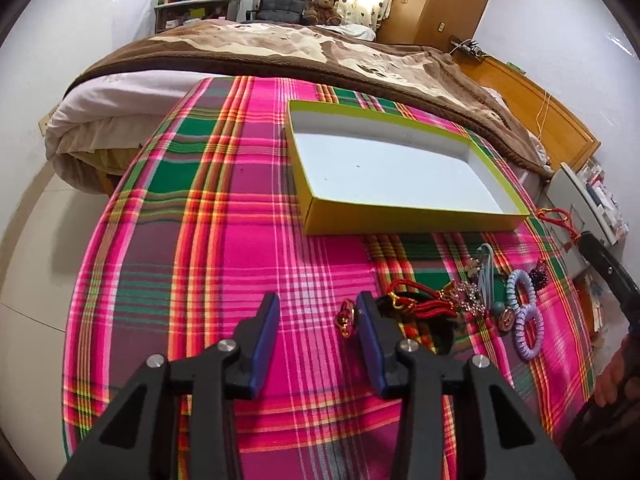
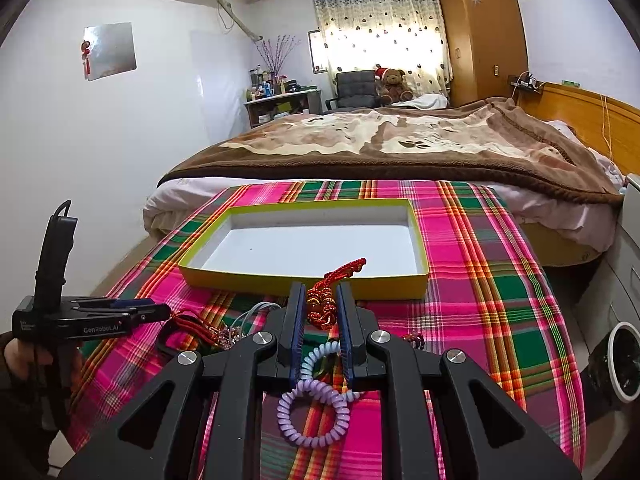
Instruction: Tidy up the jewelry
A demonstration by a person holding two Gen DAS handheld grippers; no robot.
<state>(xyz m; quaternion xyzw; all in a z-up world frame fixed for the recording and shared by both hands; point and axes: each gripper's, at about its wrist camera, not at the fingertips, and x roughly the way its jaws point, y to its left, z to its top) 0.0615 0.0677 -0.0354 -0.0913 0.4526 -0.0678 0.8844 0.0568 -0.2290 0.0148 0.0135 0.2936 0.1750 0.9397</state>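
A shallow yellow-green box point(image 1: 412, 222) with a white inside stands empty on the plaid cloth; it also shows in the right wrist view point(image 2: 304, 280). My right gripper point(image 2: 322, 300) is shut on a red braided cord ornament with gold beads point(image 2: 324, 300), held above the cloth in front of the box. My left gripper point(image 1: 316, 312) is open and empty, low over the cloth, left of the jewelry pile point(image 1: 460, 300). A small red-gold piece point(image 1: 346, 318) lies by its right finger. Purple and blue coil hair ties point(image 2: 312, 404) lie under my right gripper.
The plaid cloth point(image 1: 224, 240) covers a small table whose edges drop off left and front. A bed with a brown blanket point(image 2: 400, 140) lies behind. A red cord point(image 1: 556, 216) lies right of the box. White drawers point(image 2: 624, 280) stand at the right.
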